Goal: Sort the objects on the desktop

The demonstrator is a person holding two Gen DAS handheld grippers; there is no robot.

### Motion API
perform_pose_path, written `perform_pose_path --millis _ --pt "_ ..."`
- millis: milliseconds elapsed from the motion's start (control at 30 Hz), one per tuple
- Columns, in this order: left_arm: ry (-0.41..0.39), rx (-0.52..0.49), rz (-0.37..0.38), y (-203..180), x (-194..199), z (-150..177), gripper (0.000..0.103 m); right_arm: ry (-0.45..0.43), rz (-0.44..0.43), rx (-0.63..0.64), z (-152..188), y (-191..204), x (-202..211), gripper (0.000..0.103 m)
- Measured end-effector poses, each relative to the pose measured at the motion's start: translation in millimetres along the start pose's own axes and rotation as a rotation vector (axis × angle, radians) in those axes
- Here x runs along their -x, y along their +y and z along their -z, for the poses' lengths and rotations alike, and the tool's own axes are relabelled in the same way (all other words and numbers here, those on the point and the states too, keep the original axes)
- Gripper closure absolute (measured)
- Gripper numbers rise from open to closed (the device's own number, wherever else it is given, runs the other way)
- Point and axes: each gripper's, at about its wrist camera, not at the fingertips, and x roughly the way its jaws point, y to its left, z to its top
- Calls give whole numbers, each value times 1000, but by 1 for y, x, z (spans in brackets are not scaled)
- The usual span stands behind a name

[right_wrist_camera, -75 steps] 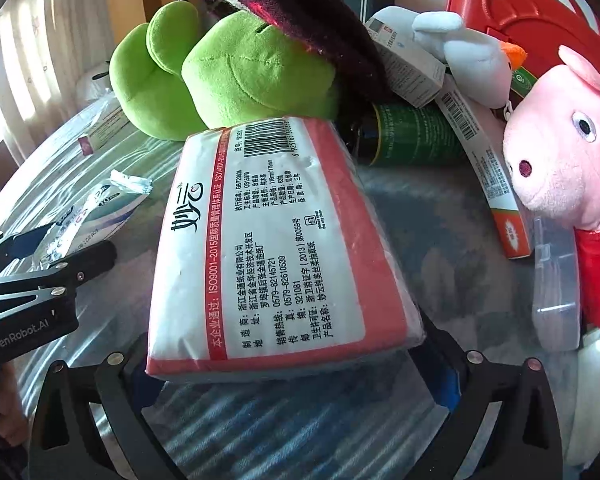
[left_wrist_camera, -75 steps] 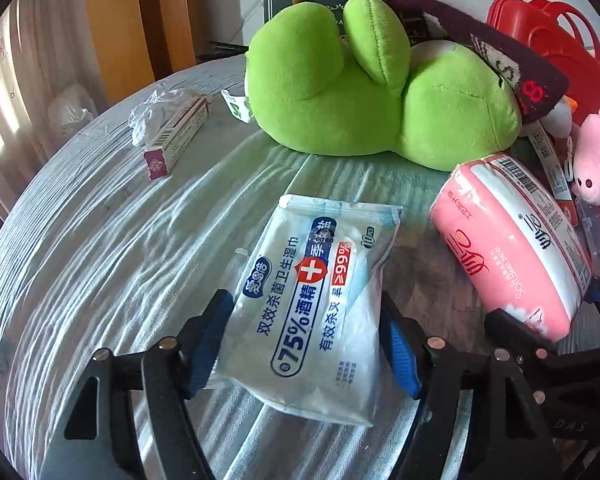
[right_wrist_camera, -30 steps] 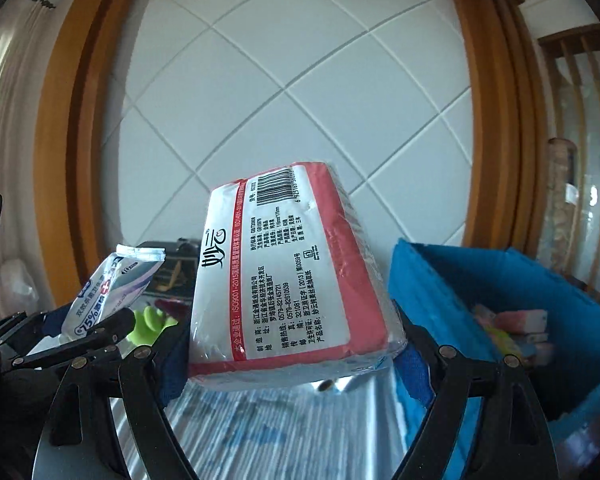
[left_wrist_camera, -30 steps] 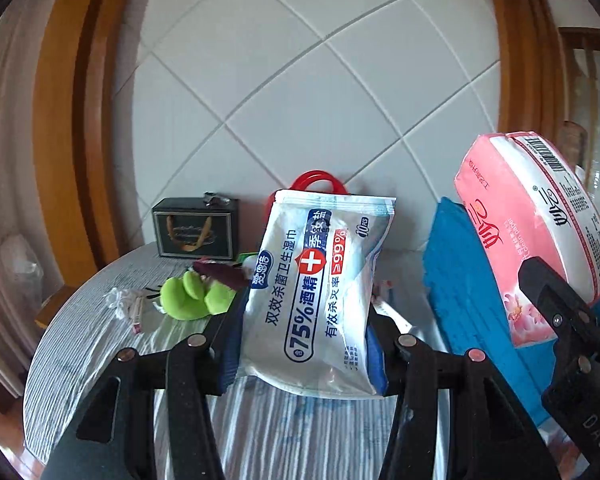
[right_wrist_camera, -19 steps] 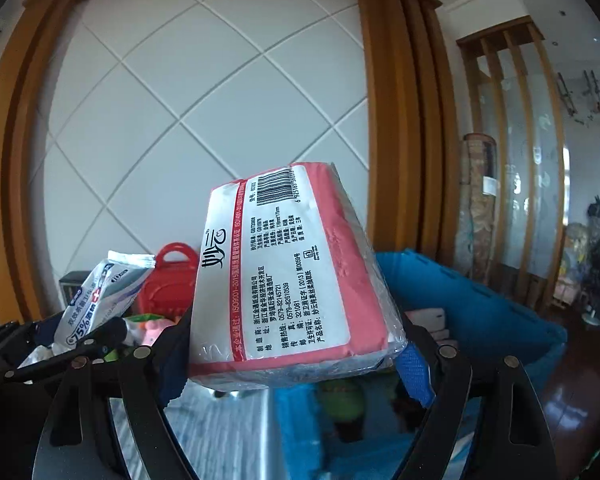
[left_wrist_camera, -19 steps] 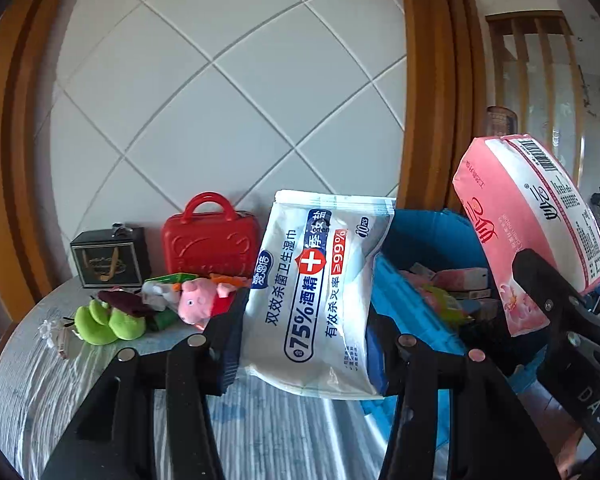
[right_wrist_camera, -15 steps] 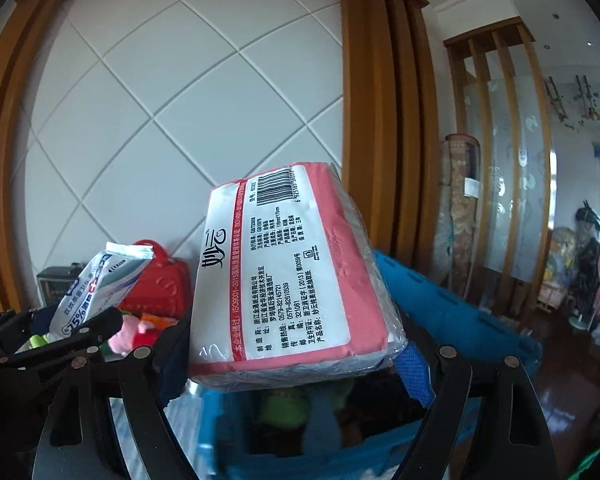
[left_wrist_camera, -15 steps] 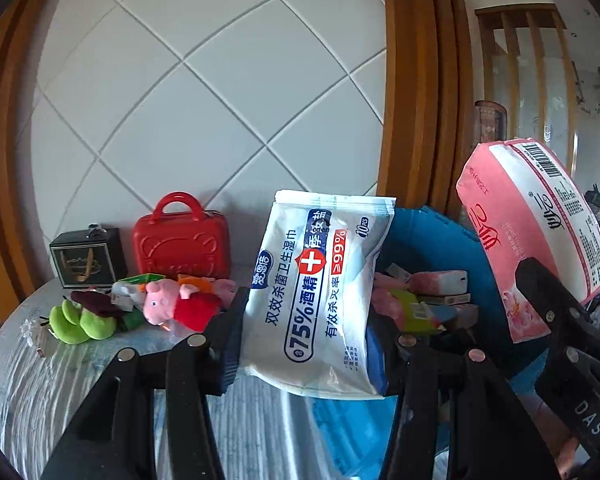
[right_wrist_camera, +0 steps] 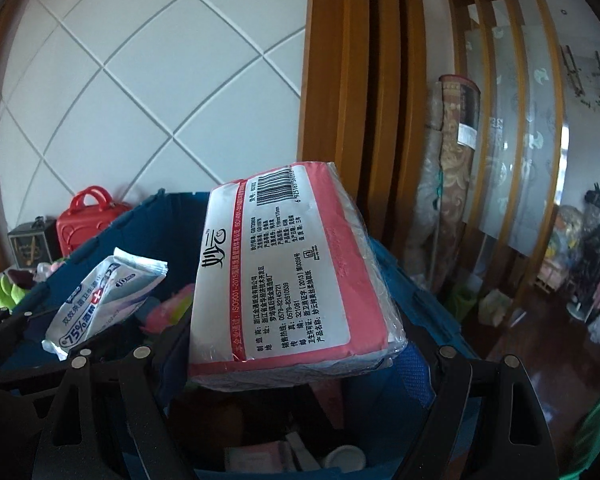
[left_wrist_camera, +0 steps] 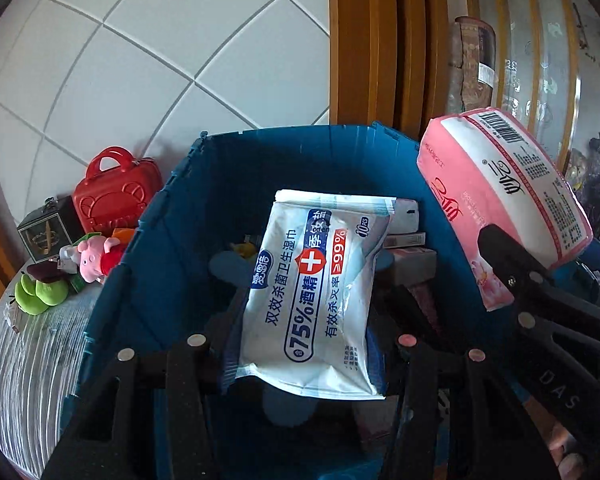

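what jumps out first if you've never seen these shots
Two packs held over a blue bin: the left gripper is shut on a white wipes pack, the right gripper on a pink tissue pack. Left of the bin, on the table, sit a red case and plush toys.

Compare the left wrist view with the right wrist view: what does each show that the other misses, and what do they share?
Only the left wrist view shows the pink pig plush on the striped tablecloth and the printed front of the wet wipes pack. Only the right wrist view shows the rolled carpet by the glass partition and the dark wooden floor. Both show the blue bin, the red case, the green plush, the pink tissue pack, and each gripper clamped on its pack over the bin.
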Motion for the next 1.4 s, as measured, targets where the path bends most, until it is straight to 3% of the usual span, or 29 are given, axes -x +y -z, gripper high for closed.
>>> perform_pose_path --millis 400,700,867,1100,1400 --pt "6 13 -43 -27 -3 0 52 38 -11 12 9 -36 -9 17" --pt "-2 16 -67 -31 3 -2 42 -7 -31 25 1 -44 0 14" --pt "-25 14 -85 -31 10 -4 26 -27 -29 12 -2 -52 6 11" --pt "-43 14 -87 -30 18 -7 24 -52 -18 3 -4 -58 18 1" --pt "-174 38 -94 -15 54 -3 24 -81 -41 10 -6 -52 35 0"
